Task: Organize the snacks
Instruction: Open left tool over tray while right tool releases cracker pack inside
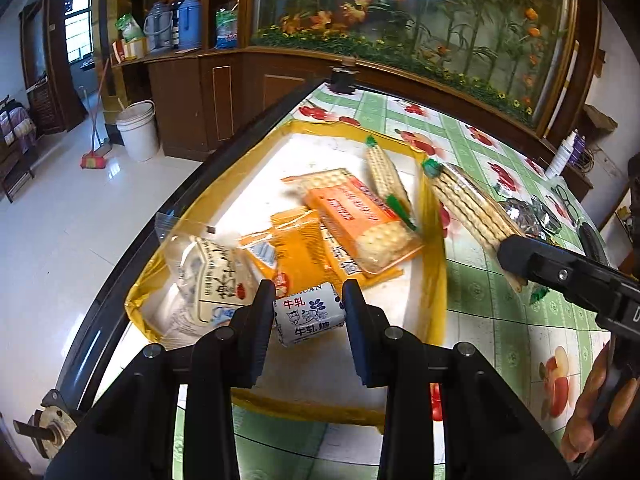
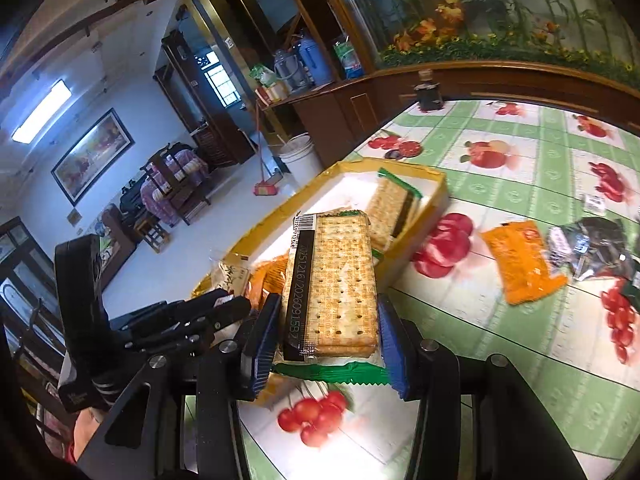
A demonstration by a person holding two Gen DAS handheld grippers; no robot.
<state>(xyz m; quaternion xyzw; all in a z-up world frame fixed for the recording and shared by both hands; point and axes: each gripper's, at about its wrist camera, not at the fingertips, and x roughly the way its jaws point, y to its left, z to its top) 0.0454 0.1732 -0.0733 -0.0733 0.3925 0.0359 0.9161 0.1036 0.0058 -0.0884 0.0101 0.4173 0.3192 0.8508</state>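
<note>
A table (image 2: 520, 184) covered in green-checked, fruit-printed oilcloth carries a yellow-rimmed tray (image 2: 434, 196), ahead of the right claw (image 2: 326, 340). To that claw's right an orange snack packet (image 2: 522, 262) and a crumpled silver wrapper (image 2: 592, 250) lie on the cloth.

A yellow-rimmed tray (image 1: 434, 216) holds an orange cracker pack (image 1: 356, 216), a green-ended cracker pack (image 1: 386, 176), and a white candy packet (image 1: 308, 314) at its near edge. Right of the tray, another cracker pack (image 2: 332, 284) is raised off the table. An orange packet (image 2: 520, 260) lies flat farther right.
</note>
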